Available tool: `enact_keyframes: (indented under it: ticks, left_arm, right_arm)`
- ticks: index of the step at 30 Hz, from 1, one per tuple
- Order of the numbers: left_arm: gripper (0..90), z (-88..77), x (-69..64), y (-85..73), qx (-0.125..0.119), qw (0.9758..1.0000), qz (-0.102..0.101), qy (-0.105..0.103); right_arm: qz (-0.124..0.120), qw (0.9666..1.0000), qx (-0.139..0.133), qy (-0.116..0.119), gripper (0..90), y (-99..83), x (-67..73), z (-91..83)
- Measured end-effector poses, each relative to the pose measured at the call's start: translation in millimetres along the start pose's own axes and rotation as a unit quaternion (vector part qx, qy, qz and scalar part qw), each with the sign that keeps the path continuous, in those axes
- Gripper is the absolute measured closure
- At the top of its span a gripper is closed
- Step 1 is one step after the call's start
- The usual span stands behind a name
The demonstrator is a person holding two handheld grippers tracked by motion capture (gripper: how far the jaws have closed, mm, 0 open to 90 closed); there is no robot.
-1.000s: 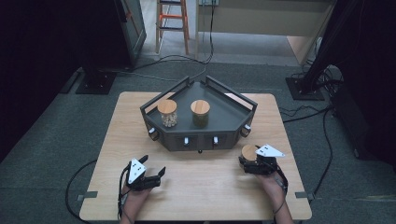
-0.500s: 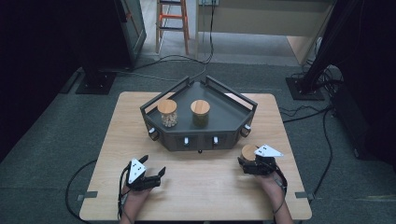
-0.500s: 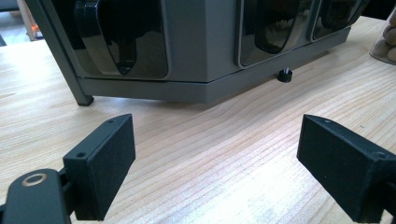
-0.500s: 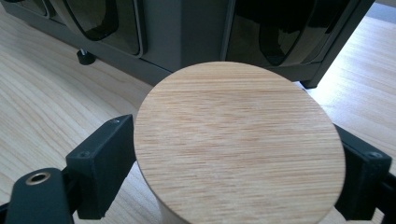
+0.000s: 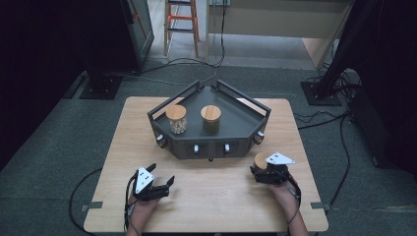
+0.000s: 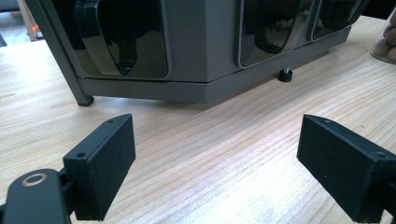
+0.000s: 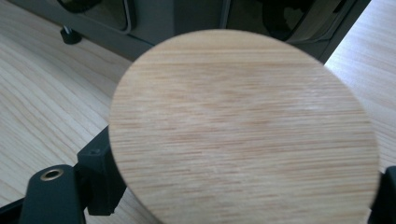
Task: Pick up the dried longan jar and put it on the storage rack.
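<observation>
A glass jar with a round wooden lid [image 5: 260,160] stands on the table just right of the tray's front. My right gripper [image 5: 262,170] is around it. Its jaws have just been closing, and in the right gripper view the lid [image 7: 243,130] covers the gap while the black pads [image 7: 100,179] sit tucked under its edge against the jar. My left gripper [image 5: 161,173] rests near the table's front left with its jaws wide apart and only bare wood between the pads [image 6: 105,165]. The same jar, holding pale round pieces [image 6: 385,39], shows at the right edge of the left gripper view.
A dark grey angular tray [image 5: 236,123] with knobs on its front stands mid-table. It holds two more wooden-lidded jars, one with pale contents [image 5: 176,118] and one with dark contents [image 5: 211,118]. Its front wall [image 6: 201,51] rises close ahead of my left gripper.
</observation>
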State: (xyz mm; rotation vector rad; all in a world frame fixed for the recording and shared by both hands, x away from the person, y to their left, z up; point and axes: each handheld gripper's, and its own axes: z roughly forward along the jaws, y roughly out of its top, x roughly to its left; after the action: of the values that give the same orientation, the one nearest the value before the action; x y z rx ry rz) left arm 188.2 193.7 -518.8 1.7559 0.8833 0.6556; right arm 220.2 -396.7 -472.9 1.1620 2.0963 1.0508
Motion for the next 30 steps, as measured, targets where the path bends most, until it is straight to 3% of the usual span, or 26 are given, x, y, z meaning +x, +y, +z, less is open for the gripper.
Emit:
enact_keyframes:
  ticks: [19,26,30]
  left_arm:
    - [11.4,0.0,-0.2,0.0,0.0,1.0,0.0,0.001]
    - [11.4,0.1,-0.4,-0.1,0.0,1.0,0.0,0.001]
    - [11.4,0.1,-0.3,0.1,0.0,1.0,0.0,0.001]
  right_arm:
    - [0.013,0.9999,-0.001,-0.004,24.7,0.5,1.8,2.1]
    - [0.036,0.9984,-0.042,0.002,24.9,-8.2,-2.4,-7.4]
    - [0.036,0.9982,-0.048,0.004,24.9,-8.8,-2.7,-9.9]
